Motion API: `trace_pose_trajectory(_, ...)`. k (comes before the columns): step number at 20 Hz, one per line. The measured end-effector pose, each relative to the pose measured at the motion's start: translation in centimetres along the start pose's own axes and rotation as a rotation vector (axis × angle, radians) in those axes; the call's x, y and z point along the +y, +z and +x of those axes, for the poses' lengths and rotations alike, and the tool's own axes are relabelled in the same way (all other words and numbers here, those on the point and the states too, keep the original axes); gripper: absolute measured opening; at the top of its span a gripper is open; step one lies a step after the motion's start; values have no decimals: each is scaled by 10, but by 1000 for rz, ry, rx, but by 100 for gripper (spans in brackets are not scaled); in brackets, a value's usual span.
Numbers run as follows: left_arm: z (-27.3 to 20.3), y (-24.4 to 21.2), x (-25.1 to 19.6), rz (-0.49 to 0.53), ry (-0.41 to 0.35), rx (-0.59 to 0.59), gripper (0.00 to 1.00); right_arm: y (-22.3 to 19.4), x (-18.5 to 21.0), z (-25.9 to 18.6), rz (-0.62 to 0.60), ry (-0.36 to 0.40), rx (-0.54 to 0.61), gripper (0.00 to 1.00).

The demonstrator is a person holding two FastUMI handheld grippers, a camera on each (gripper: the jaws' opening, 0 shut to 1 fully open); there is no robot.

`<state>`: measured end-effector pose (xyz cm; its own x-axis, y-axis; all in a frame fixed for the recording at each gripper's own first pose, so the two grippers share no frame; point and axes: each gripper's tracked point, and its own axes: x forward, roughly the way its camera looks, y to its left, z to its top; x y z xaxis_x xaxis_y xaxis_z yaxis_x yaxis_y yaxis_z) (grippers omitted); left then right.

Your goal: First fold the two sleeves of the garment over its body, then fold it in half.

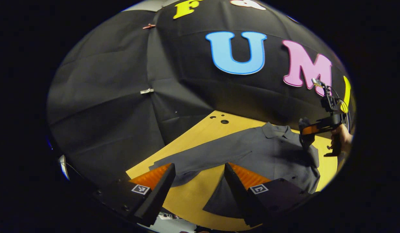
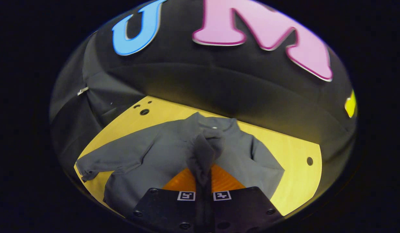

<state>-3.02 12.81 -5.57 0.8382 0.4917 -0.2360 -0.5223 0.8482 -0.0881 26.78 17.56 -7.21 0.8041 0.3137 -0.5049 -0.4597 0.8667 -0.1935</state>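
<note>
Two fingers spread wide up front, and a grey shirt (image 1: 251,152) laid flat on the yellow table (image 1: 193,194) beyond them.

Left gripper view: the left gripper (image 1: 200,176) hangs above the near table edge, fingers well apart and holding nothing, with one sleeve (image 1: 187,160) stretched out flat just past the tips. Farther off to the right, a hand (image 1: 344,136) carries the right gripper (image 1: 306,134), down on the shirt's far shoulder near the collar (image 1: 277,129). Right gripper view: the right gripper (image 2: 203,176) has its fingers together, clamped on a strip of grey cloth (image 2: 203,155) that rises between them over the middle of the shirt. The other sleeve (image 2: 112,160) lies spread to the left on the table (image 2: 294,184), its cuff near the table's edge.
</note>
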Motion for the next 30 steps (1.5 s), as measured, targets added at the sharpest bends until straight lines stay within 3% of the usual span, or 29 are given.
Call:
trace_pose_trajectory(4, 12, -4, 16, -6, 31, -1, 96, -3, 67, 36, -34, 85, 41, 5)
trace_pose_trajectory(12, 40, -21, 40, -49, 52, 22, 96, -26, 149, 91, -25, 148, 161, 9)
trace_pose_trajectory(14, 43, -26, 49, -60, 61, 30, 96, -30, 163, 94, -17, 162, 186, 22)
trace_pose_trajectory(15, 44, -29, 53, -67, 66, 34, 96, -33, 171, 95, -8, 181, 189, 45)
trace_pose_trajectory(18, 50, -31, 71, -38, 91, 20, 96, -28, 190, 79, 1, 223, 170, 100)
trace_pose_trajectory(20, 58, -34, 86, 3, 96, 13, 96, -19, 189, 62, -12, 214, 135, 99)
trace_pose_trajectory(25, 93, -57, 131, -33, 153, 71, 96, -20, 165, 8, 12, 138, 65, 99)
trace_pose_trajectory(30, 132, -89, 148, -58, 138, 174, 96, -38, 123, -54, 44, 78, 25, 99)
